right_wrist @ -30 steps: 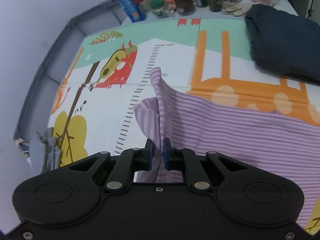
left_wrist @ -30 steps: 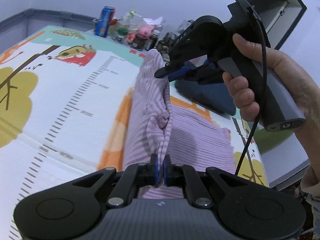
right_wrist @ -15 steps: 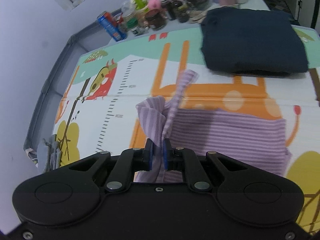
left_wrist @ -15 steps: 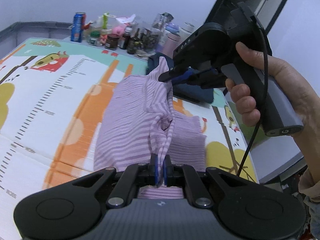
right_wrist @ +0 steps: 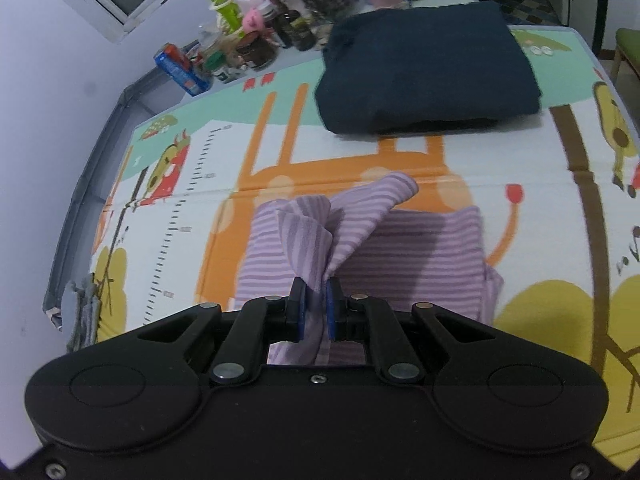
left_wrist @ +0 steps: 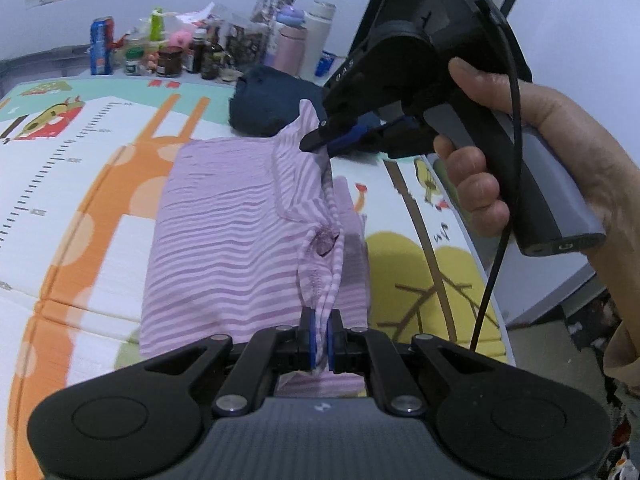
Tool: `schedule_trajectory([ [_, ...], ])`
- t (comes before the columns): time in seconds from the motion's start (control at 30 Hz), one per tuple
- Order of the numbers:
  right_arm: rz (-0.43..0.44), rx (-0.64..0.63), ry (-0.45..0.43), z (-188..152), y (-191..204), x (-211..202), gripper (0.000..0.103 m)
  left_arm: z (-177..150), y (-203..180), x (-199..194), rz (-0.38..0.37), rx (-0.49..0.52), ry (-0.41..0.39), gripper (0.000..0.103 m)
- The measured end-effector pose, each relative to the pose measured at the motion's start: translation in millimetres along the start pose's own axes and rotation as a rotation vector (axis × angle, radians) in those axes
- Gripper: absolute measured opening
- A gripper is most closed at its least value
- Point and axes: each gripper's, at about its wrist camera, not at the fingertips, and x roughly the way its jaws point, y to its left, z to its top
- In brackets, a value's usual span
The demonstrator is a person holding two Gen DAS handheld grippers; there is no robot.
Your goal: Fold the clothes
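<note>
A purple striped garment (left_wrist: 232, 240) lies spread on the printed play mat (left_wrist: 80, 184), one edge lifted and folded over toward the right. My left gripper (left_wrist: 319, 340) is shut on the near end of that lifted edge. In the left wrist view my right gripper (left_wrist: 324, 142), held by a hand (left_wrist: 532, 152), pinches the far end of the same edge. The right wrist view shows the right gripper (right_wrist: 315, 308) shut on a bunched fold of the purple striped garment (right_wrist: 420, 256), which drapes over the layer below.
A folded dark navy garment (right_wrist: 428, 68) lies at the far side of the mat. Bottles, jars and a can (left_wrist: 98, 50) crowd the back edge. A grey cloth (right_wrist: 82, 316) hangs at the mat's left edge. The mat's right edge drops to the floor (left_wrist: 532, 340).
Both grippers have carried the lifted edge of the purple garment to the right across the mat, laying it over the rest. The navy garment has come closer into view.
</note>
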Motion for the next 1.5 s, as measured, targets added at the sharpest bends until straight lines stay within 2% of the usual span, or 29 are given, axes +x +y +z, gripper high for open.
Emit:
schedule_trajectory([
  [0.2,0.005,-0.019,-0.014,-11.7,-22.2,-7.6,0.009,-5.6,-13.7,3.4,0.012,0.015,0.008,0.006],
  [0.43,0.028,-0.1,-0.044,-11.7,-17.0,-21.0,0.009,6.0,-26.3,-6.6,0.012,0.022,-0.016,0.006],
  [0.53,0.018,-0.13,-0.072,-10.6,-18.3,-29.1,0.009,6.6,-40.2,6.6,0.006,0.051,0.005,0.006],
  [0.87,0.056,0.081,-0.048,-27.8,-126.3,3.8,0.011,-17.5,-72.6,69.5,-0.007,0.075,0.1,0.006],
  [1.1,0.049,0.163,-0.082,-51.6,-177.4,-5.7,0.012,-25.2,-79.0,94.3,0.004,0.078,0.134,0.007],
  [1.3,0.078,0.113,-0.024,-86.5,-185.2,-24.8,0.014,-24.7,-77.8,94.1,-0.006,0.077,0.129,0.007],
  [1.43,0.09,0.091,0.022,-116.3,-185.5,-30.0,0.029,-25.5,-75.8,93.1,-0.013,0.065,0.127,0.007],
  [1.5,0.075,0.079,0.046,-127.3,-181.6,-26.1,0.03,-25.9,-75.9,92.1,-0.014,0.061,0.123,0.007],
])
